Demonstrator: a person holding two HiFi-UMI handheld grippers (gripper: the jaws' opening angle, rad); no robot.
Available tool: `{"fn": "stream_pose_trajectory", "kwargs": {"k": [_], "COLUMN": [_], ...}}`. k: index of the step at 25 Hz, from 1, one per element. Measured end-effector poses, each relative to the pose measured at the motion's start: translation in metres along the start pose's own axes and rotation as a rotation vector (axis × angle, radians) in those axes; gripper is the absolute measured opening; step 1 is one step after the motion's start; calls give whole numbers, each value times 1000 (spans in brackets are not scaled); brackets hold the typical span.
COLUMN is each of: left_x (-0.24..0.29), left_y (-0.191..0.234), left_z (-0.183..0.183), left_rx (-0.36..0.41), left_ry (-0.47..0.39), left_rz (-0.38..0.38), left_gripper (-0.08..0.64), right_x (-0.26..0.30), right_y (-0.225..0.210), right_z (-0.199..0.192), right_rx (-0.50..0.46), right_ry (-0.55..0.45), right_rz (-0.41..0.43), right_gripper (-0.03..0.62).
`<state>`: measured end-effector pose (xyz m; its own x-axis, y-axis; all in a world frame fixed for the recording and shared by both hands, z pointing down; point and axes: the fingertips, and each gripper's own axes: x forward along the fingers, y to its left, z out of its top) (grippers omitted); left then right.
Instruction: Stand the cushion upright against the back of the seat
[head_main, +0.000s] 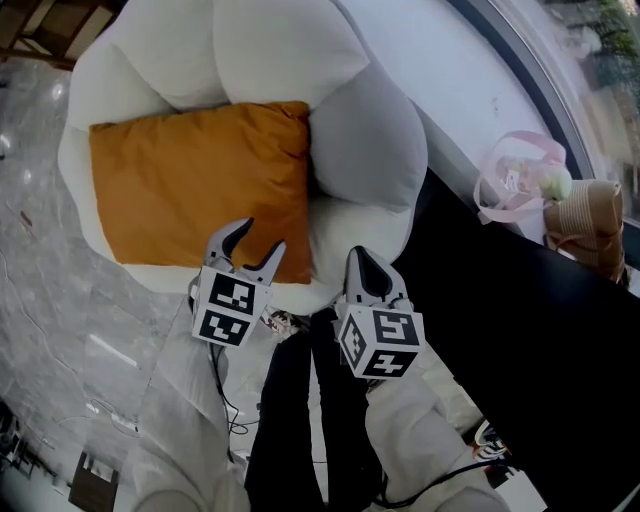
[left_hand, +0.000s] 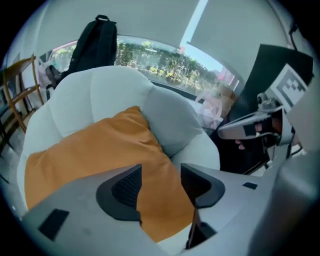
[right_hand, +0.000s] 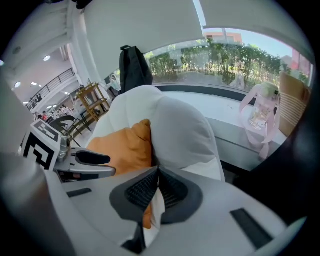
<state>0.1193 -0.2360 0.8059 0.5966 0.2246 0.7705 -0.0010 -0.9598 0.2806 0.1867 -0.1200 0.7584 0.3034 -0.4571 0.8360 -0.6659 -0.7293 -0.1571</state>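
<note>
- Head view: white armchair (head_main: 150, 60), rounded lobes for a back, standing on a pale marbled floor (head_main: 60, 300).
- Orange cushion (head_main: 200, 190): lying across the seat, not upright; its far edge meets the back lobes and its near edge reaches the seat's front edge.
- Grey cushion (head_main: 370, 140): at the seat's right side, touching the orange cushion's right edge.
- Left tongs (head_main: 262, 235): over the orange cushion's near right corner at the seat's front edge, tips parted.
- Right tongs (head_main: 362, 262): just beside them, at the seat's front right corner, tips together.
- Pink bag (head_main: 515, 180): on the ledge to the right of the armchair.
- Left gripper view: left tongs (left_hand: 161, 167) standing apart, the orange cushion (left_hand: 100, 150) showing in the gap, pads not pressing it; black backpack (left_hand: 95, 42) behind the armchair back; wooden chair (left_hand: 17, 95) at far left.
- Right gripper view: right tongs (right_hand: 158, 172) closed tip to tip, nothing gripped; orange cushion (right_hand: 125, 145) beyond, against the grey cushion (right_hand: 182, 135); left tongs (right_hand: 95, 159) at left.
</note>
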Motion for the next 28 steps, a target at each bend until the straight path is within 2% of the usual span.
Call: {"fn": "stream_pose_trajectory", "kwargs": {"k": [4, 11, 19, 25, 28], "left_x": [15, 40, 84, 99, 100], "left_y": [15, 30, 51, 61, 59], "left_z": [-10, -8, -28, -38, -37], "left_rx": [152, 214, 193, 186, 170], "left_ry": [99, 194, 314, 423, 442], "left_rz": [68, 82, 128, 113, 101], "left_gripper": [282, 345, 350, 347, 306], "right_x": [7, 15, 24, 27, 28], "right_y": [-1, -6, -25, -38, -47], "right_z": [-1, 0, -9, -21, -23], "right_rx": [11, 40, 92, 128, 142], "right_ry": [29, 63, 89, 109, 111], "right_rz": [7, 15, 3, -12, -17], "right_gripper": [63, 63, 63, 63, 63]}}
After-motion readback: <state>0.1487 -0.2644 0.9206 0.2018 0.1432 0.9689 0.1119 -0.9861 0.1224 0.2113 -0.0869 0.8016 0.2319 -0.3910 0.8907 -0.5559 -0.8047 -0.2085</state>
